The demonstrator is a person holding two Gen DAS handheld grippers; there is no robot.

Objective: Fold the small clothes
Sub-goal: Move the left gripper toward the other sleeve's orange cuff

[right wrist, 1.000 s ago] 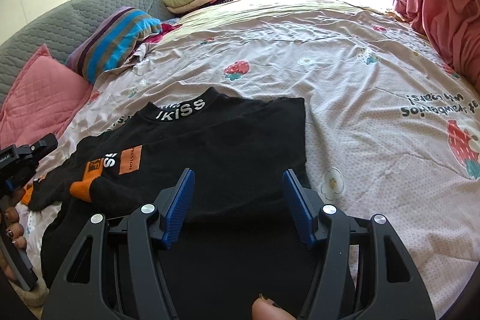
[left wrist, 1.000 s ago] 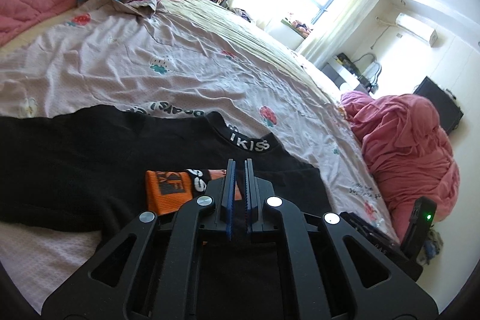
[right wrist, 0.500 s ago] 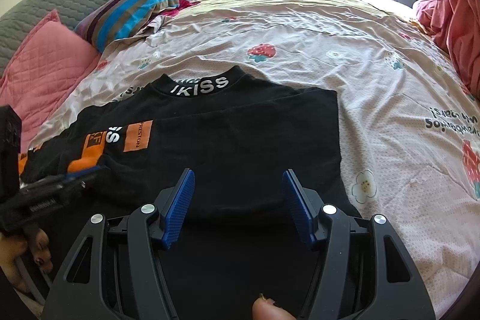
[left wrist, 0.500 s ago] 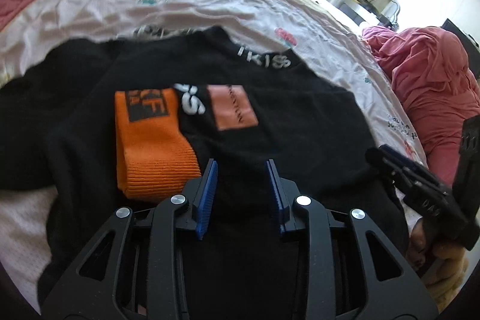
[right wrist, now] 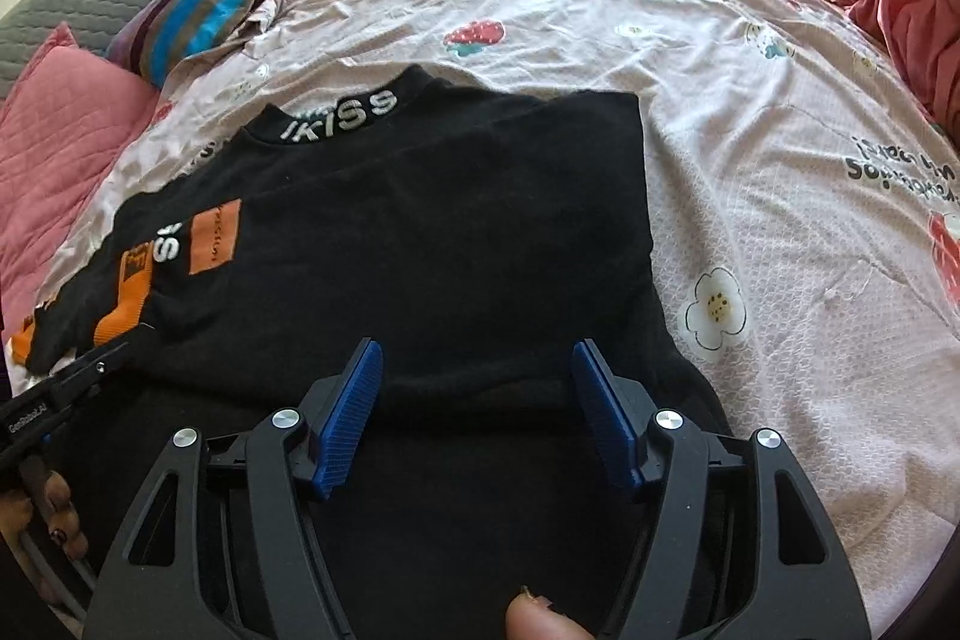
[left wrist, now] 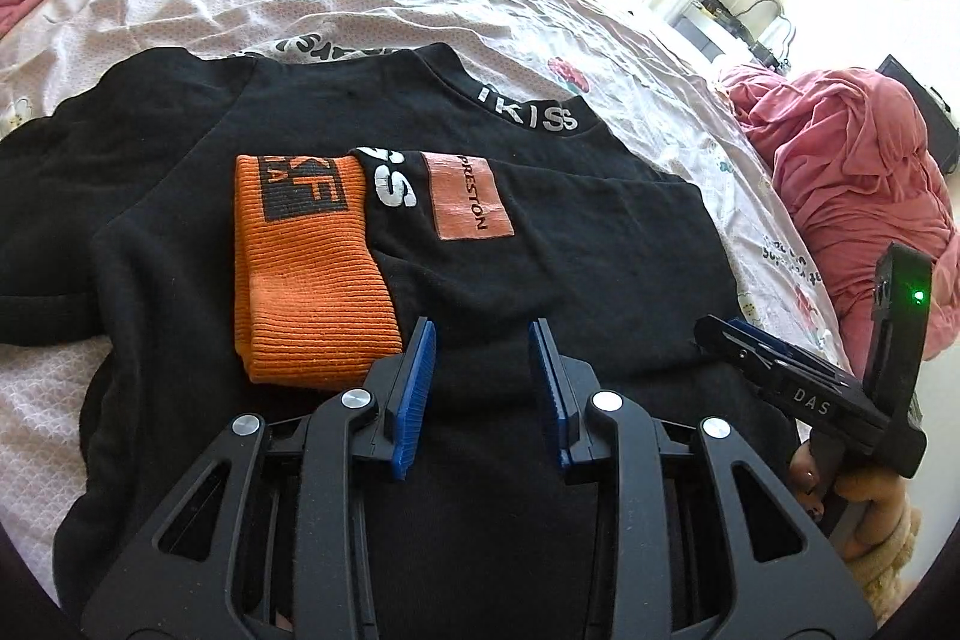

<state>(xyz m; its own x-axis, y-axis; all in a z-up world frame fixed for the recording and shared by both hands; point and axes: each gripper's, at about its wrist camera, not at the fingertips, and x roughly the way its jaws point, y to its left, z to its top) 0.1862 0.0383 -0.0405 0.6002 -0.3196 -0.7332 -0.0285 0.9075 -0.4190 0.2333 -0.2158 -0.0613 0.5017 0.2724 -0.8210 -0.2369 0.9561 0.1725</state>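
Grippers are held with blue pads spread, nothing pinched: the left gripper (left wrist: 483,388) partly, the right gripper (right wrist: 477,415) wider. Beneath both, the black sweater (right wrist: 432,232) is laid folded on the bedsheet (right wrist: 750,148).

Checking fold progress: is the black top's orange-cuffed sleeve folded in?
Folded in: the orange ribbed cuff lies on the black top's chest.

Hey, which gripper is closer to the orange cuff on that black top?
Left. The left gripper hangs open right beside the orange cuff, near its lower edge. The right gripper, also open, sits over the black top's body, well off toward the other side.
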